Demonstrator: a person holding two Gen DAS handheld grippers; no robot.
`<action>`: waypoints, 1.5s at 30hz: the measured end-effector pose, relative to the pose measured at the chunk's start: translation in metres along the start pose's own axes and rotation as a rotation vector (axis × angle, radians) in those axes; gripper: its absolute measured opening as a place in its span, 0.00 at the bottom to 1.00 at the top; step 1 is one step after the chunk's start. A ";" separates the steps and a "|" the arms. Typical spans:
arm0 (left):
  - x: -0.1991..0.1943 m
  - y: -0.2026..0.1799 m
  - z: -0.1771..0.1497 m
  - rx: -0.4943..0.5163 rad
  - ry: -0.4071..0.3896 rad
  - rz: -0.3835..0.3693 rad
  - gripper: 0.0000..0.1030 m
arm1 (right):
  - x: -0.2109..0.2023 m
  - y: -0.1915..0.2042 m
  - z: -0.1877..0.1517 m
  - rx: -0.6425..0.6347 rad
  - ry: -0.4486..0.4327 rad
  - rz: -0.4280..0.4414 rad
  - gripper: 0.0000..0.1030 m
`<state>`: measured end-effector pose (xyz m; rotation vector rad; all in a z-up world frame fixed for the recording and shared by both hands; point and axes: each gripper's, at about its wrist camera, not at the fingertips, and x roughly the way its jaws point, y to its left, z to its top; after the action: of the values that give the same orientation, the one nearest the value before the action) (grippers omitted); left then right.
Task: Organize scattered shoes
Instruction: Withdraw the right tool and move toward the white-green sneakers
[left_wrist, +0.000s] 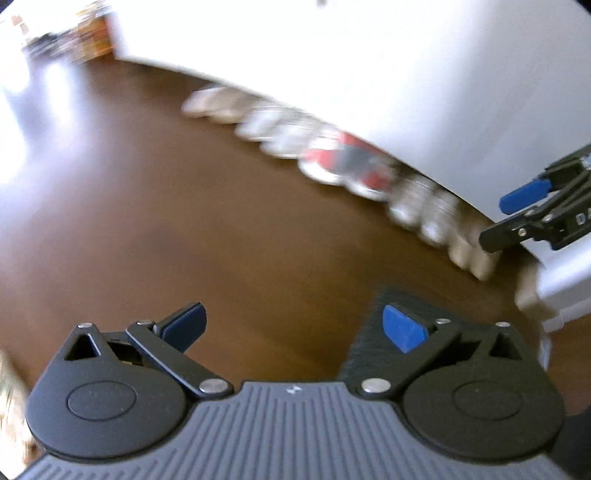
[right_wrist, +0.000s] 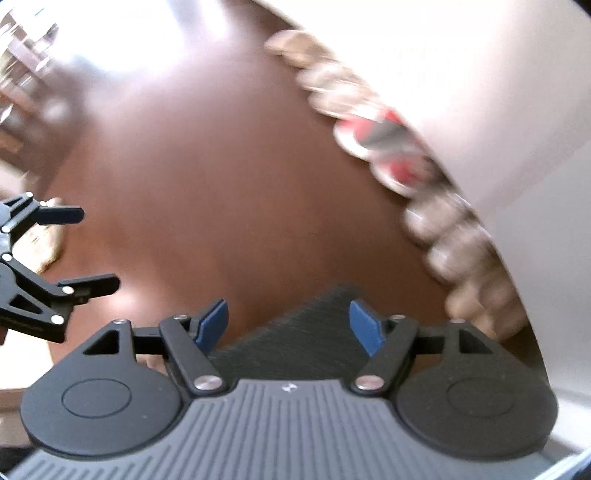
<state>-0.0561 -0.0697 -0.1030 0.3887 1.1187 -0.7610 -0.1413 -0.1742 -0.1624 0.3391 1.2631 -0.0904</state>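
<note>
Surveying both wrist views, I find a row of shoes (left_wrist: 332, 155) lined up side by side on the brown floor (left_wrist: 184, 206), set against the base of a white wall (left_wrist: 406, 74). Motion blur prevents a count. Most appear pale; one pair (right_wrist: 384, 147) near the middle shows red and grey. A dark ribbed mat (right_wrist: 306, 332) lies on the floor close below both tools.

The left gripper (left_wrist: 295, 328) has its fingers spread wide with nothing between them. The right gripper (right_wrist: 288, 325) is likewise spread wide and empty. Both sit well apart from the row.

The shoes lie in an orderly line along the wall, which is how the task would want them. Something pale and blurred shows at the left edge of the right wrist view; I cannot tell what it is.

Handling judgement: these look like soft-sided trainers, light, with flexible uppers and firmer soles. The heel collar or the rim of the opening should give the surest hold; a pinch on the toe cap would likely slip or crush.
</note>
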 end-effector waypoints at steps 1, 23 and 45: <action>-0.011 0.031 -0.005 -0.064 -0.004 0.033 1.00 | 0.002 0.012 0.012 -0.023 -0.001 0.007 0.72; -0.107 0.434 -0.177 -0.704 0.013 0.471 1.00 | 0.205 0.507 0.288 -0.378 0.229 0.322 0.64; 0.085 0.631 -0.378 -0.587 -0.052 0.363 0.99 | 0.569 0.784 0.236 -0.236 0.539 0.183 0.66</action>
<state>0.1664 0.5759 -0.3889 0.0663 1.1253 -0.1061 0.4472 0.5650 -0.4808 0.2809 1.7474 0.3246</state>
